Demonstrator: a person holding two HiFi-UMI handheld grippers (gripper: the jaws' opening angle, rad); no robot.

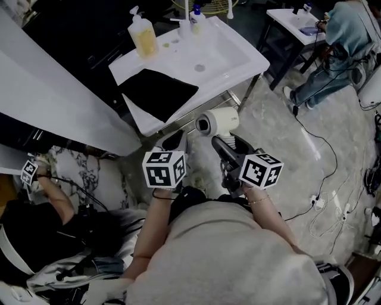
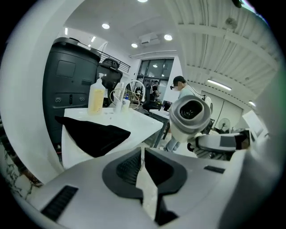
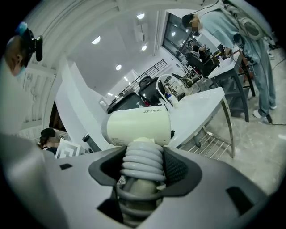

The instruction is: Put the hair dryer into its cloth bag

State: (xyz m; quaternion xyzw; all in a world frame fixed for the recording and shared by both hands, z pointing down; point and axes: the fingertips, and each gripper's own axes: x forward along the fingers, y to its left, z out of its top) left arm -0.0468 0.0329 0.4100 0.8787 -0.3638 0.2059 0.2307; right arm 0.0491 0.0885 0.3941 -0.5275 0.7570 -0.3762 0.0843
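The cream hair dryer [image 1: 218, 121] hangs in the air just off the near corner of the white table [image 1: 238, 56]. My right gripper [image 1: 228, 145] is shut on its handle [image 3: 142, 166], which has the grey cord coiled around it. In the right gripper view the dryer's barrel [image 3: 138, 126] lies across the jaws. The black cloth bag [image 1: 157, 92] lies flat on the table, partly over its near edge. My left gripper [image 1: 174, 140] is shut and holds nothing, just left of the dryer. In the left gripper view the bag [image 2: 95, 136] lies ahead on the left and the dryer's nozzle [image 2: 191, 113] on the right.
A yellow pump bottle [image 1: 143, 34] and a blue-capped bottle [image 1: 197, 18] stand at the table's far side. A person sits at a second table [image 1: 342, 41] at the back right. Cables [image 1: 321, 201] trail over the marble floor. Another person crouches at the lower left [image 1: 55, 196].
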